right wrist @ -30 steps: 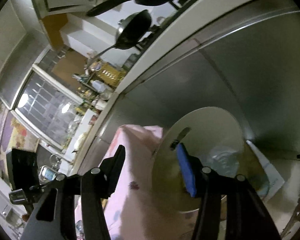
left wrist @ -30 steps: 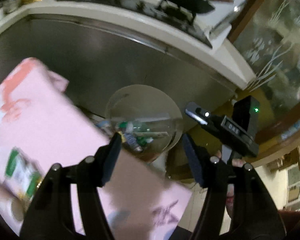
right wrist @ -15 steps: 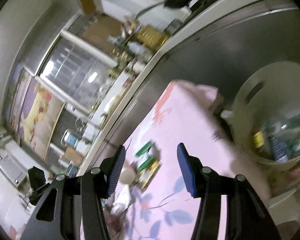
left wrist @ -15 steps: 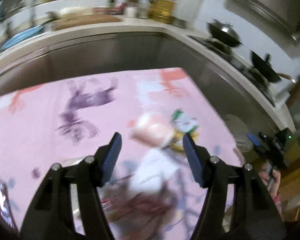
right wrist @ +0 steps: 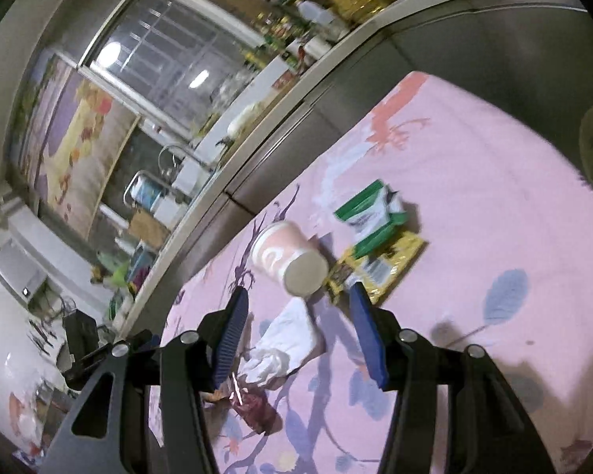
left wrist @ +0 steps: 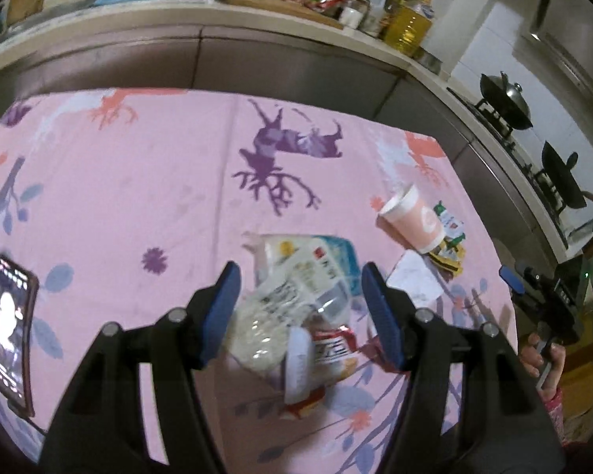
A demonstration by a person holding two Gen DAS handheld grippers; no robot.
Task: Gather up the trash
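Approach step. Left gripper [left wrist: 296, 296] hovers over the clear snack bag [left wrist: 292, 296] on the pink tabletop [left wrist: 138, 181], jaws half open and empty. Right gripper [right wrist: 296, 326], jaws likewise, faces the tipped paper cup [right wrist: 286, 258] beside that bag. Next: lower, close.

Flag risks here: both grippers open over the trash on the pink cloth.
1. The paper cup lies on its side; a nudge from the right gripper could roll it away.
2. The left gripper hovers over a loose plastic bag overlapping other wrappers; a pinch may drag several or slip.
3. A phone lies on the same cloth.
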